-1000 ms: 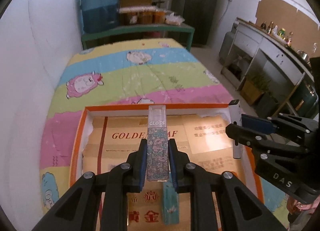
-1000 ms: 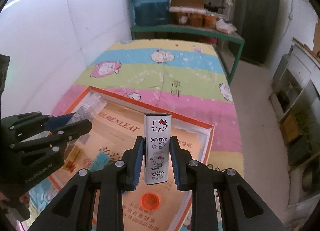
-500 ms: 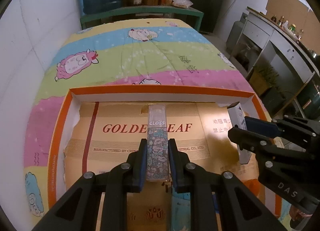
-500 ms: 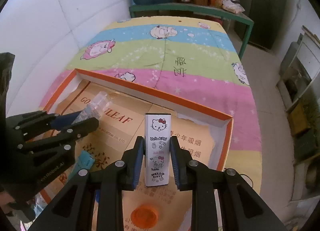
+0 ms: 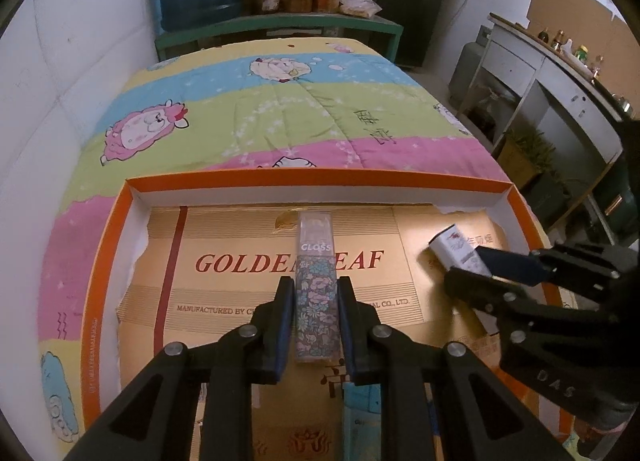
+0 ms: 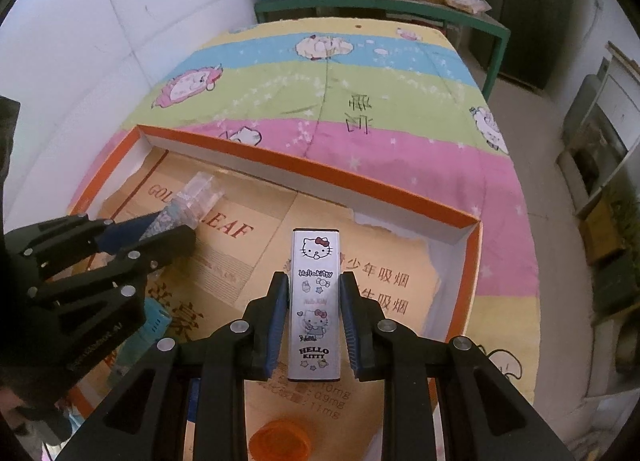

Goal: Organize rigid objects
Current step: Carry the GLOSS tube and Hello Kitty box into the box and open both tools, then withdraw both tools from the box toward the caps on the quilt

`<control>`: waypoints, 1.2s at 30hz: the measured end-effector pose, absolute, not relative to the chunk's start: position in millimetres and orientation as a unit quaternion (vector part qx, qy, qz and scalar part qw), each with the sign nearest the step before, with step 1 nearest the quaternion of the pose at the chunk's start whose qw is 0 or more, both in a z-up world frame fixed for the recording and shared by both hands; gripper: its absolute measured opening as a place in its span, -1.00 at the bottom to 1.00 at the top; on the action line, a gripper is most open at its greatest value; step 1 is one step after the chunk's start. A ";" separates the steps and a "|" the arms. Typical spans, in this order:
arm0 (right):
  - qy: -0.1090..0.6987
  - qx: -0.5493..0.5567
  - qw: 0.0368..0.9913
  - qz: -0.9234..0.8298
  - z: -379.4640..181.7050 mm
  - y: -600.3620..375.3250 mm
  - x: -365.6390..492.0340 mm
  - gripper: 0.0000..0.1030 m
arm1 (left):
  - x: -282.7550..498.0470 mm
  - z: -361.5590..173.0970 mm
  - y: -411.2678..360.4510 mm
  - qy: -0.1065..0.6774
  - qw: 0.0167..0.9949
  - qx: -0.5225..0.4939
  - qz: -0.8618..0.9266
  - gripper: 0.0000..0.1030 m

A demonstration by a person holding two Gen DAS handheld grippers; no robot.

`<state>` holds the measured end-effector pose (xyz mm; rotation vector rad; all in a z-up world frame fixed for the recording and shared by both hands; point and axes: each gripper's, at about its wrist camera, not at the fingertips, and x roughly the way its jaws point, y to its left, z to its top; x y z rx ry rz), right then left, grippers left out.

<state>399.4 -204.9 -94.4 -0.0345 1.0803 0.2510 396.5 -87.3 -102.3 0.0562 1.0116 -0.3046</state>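
Left gripper [image 5: 314, 325]: clamped on floral gloss tube [image 5: 316, 285], above orange-rimmed tray [image 5: 320, 174] | Right gripper [image 6: 314, 321]: clamped on Hello Kitty case [image 6: 315, 301], above same tray | Tray: lined with cardboard [image 5: 240, 261]

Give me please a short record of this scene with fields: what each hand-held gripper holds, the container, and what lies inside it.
left hand-held gripper: shut on the floral GLOSS box, held over the tray
right hand-held gripper: shut on the Hello Kitty case, held over the tray
container: orange-rimmed tray on a striped cartoon blanket
tray lining: flattened cardboard printed with red letters
lying in tray: teal box; orange round lid
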 end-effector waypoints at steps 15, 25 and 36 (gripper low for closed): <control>0.504 -0.007 0.855 0.120 -92.6 -207.5 396.5 -0.46 | 393.2 -94.4 -84.5 0.472 0.869 0.012 -0.147 0.05; 0.492 -0.006 0.863 0.114 -77.5 -207.6 385.1 -0.26 | 381.8 -78.8 -81.4 0.461 0.875 0.006 -0.149 0.05; 0.480 -0.004 0.871 0.108 -56.1 -207.9 365.2 -0.20 | 361.5 -59.1 -71.0 0.447 0.882 0.001 -0.148 0.05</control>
